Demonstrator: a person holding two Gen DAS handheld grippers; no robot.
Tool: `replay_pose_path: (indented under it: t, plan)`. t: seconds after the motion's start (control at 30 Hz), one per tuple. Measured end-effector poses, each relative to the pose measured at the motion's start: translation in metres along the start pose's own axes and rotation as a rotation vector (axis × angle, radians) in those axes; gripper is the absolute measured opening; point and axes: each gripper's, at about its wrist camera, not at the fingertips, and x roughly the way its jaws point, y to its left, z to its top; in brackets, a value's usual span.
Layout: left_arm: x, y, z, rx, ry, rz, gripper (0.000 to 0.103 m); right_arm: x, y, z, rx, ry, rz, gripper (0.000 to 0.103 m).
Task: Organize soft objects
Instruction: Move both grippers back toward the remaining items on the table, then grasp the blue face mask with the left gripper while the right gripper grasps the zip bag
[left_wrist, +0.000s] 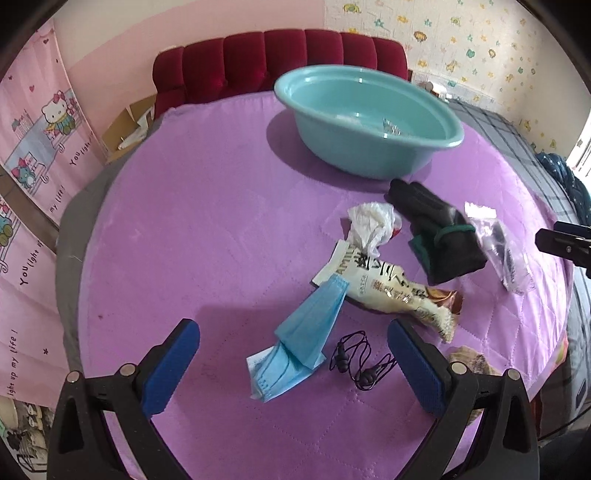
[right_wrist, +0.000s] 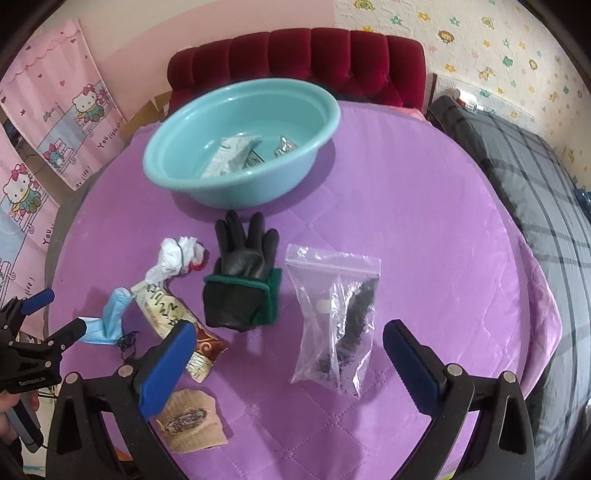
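A teal basin stands at the far side of the purple quilt, with a white packet and a small foil piece inside. In front of it lie a black glove with green cuff, a crumpled white bag, a snack wrapper, a blue face mask, black earphones and a clear zip bag. My left gripper is open around the mask. My right gripper is open near the zip bag.
A brown paper piece lies near the quilt's front edge. A red tufted headboard stands behind the basin. A grey checked blanket covers the right side. Pink cartoon curtains hang at the left.
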Motion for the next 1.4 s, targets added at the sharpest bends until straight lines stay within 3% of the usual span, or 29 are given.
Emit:
replay_pose_path:
  t: [0.23,0.37,0.4,0.43,0.47,0.53,1.17,1.27,1.33,1.4]
  plan:
    - [0.030,-0.001,0.002,-0.006,0.038,-0.035,0.100,0.019,-0.010,-0.005,0.023,0.044,-0.007,0.103]
    - [0.047,-0.003,0.003,0.000,0.076,-0.034,0.075,0.029,-0.013,-0.007,0.026,0.064,-0.009,0.103]
    - [0.050,-0.002,0.004,0.002,0.082,-0.035,0.073,0.031,-0.013,-0.008,0.025,0.068,-0.009,0.103]
    - [0.052,-0.002,0.004,0.007,0.090,-0.042,0.066,0.033,-0.014,-0.009,0.026,0.073,-0.011,0.103]
    - [0.054,-0.003,0.004,0.016,0.099,-0.059,0.042,0.035,-0.015,-0.009,0.028,0.076,-0.012,0.103]
    - [0.057,-0.003,0.006,0.031,0.109,-0.051,0.011,0.038,-0.018,-0.009,0.036,0.083,-0.008,0.103]
    - [0.034,-0.003,0.030,0.001,0.065,-0.068,0.008,0.068,-0.034,0.005,0.074,0.106,0.010,0.101]
    - [0.034,-0.008,0.032,-0.002,0.050,-0.078,0.008,0.078,-0.033,0.006,0.068,0.115,0.004,0.087]
    - [0.032,-0.008,0.033,-0.005,0.053,-0.078,0.008,0.085,-0.033,0.006,0.067,0.135,0.002,0.038]
    - [0.030,-0.009,0.034,-0.008,0.049,-0.083,0.008,0.081,-0.032,0.005,0.058,0.117,0.009,0.024]
